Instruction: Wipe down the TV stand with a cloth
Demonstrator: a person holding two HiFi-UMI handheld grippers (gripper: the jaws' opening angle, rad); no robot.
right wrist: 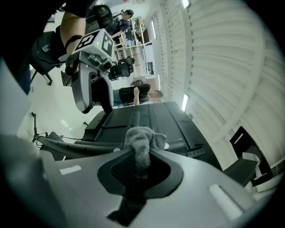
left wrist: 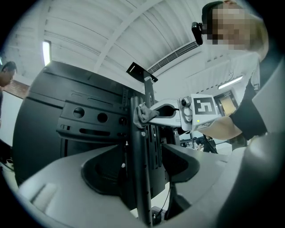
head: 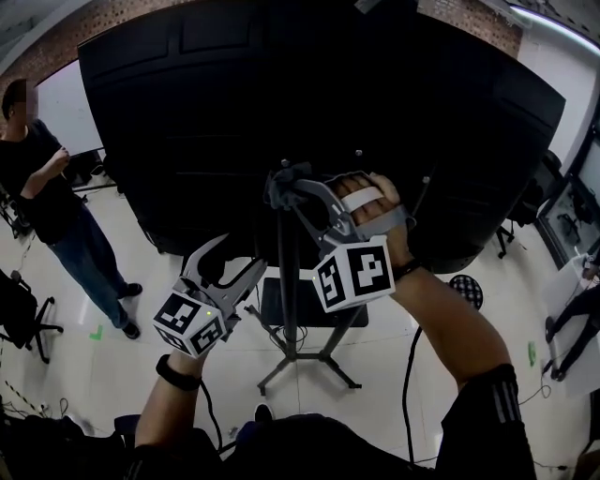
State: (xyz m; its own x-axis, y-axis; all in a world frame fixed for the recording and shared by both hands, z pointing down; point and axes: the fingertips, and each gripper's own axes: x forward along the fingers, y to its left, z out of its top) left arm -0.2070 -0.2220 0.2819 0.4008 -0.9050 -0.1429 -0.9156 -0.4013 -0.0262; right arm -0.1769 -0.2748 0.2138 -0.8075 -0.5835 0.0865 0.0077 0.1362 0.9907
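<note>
Jaws: right gripper [right wrist: 140, 152] pinches one cloth [right wrist: 144, 137], left gripper [left wrist: 141, 153] gapes

An office-like lab workspace: a large black TV [head: 281, 112] dominates a glossy white floor [head: 150, 262], brick wall [head: 66, 37] and whiteboard [head: 70, 108] behind it, a wheeled office chair [head: 19, 314] to its left, a strip light [head: 553, 19] above it.

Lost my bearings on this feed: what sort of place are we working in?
Probably an office or lab, not a home: a big black flat-screen TV on a black metal floor stand, a black swivel office chair, a red brick wall.
</note>
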